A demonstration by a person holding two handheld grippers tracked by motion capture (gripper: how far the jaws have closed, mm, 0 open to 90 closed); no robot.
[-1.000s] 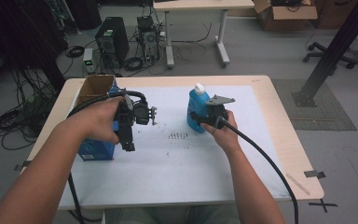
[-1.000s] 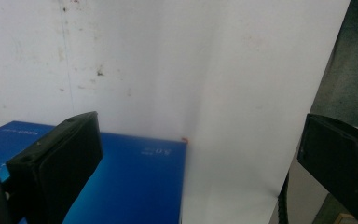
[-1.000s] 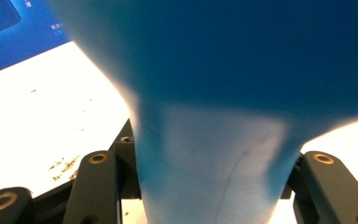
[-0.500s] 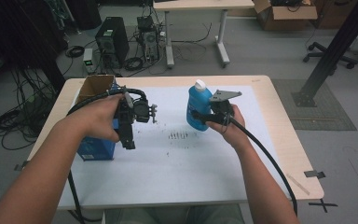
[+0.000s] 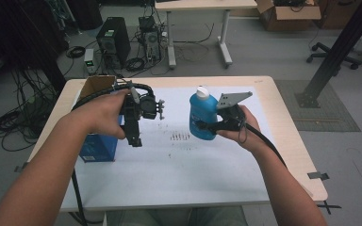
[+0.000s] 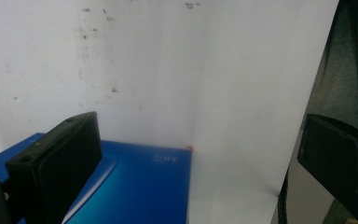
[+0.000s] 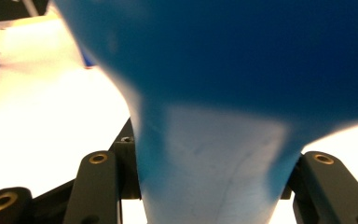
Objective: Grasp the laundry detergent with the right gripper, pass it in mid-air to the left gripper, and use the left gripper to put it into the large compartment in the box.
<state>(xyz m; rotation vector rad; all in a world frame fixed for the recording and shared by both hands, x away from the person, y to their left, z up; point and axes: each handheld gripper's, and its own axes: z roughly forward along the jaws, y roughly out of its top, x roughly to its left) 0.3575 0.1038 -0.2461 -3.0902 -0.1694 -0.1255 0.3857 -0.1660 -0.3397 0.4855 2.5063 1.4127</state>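
The blue bottle (image 5: 202, 117) is held upright above the table's middle, pinched low by the right gripper (image 5: 206, 126) – apparently for carrying – while the left gripper (image 5: 133, 134), jaws spread and empty, is kept over the blue box (image 5: 98, 147) near the left edge.

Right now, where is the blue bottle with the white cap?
In the high view, the blue plastic bottle is right of centre over the white table sheet, clamped in the right gripper, across from the left gripper.

Both forearms reach in over the table. The left gripper (image 5: 134, 136) points down, jaws spread wide. The right gripper (image 5: 201, 127) points left, jaws clamped.
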